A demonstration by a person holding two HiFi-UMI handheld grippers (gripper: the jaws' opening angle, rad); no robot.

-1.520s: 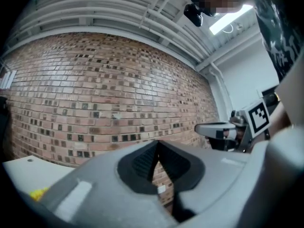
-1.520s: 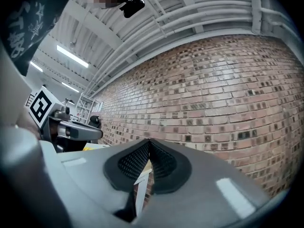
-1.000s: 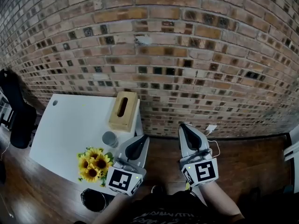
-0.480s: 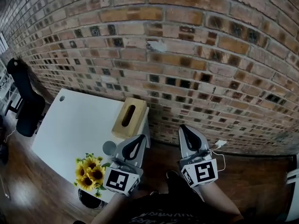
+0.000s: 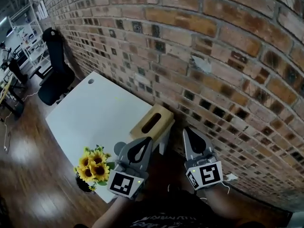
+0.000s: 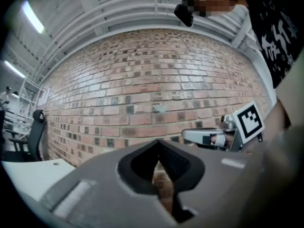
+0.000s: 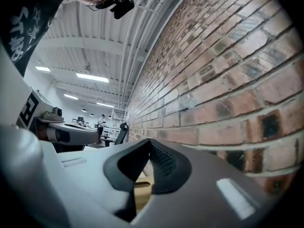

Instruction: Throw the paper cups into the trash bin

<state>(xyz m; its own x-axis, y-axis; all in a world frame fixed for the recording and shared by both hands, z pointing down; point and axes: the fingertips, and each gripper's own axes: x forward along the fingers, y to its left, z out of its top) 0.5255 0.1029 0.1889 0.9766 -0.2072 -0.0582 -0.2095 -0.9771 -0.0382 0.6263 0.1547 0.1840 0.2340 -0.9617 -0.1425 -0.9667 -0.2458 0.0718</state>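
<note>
My left gripper (image 5: 141,146) and right gripper (image 5: 192,137) both clenched tip to tip, holding nothing, touching nothing, facing brick wall (image 5: 213,56).

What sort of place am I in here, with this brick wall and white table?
Most likely an open-plan office or lab in an industrial-style building: a red-brown exposed brick wall, a white rectangular table with a black swivel office chair beyond it, and white shelving racks further back.
</note>
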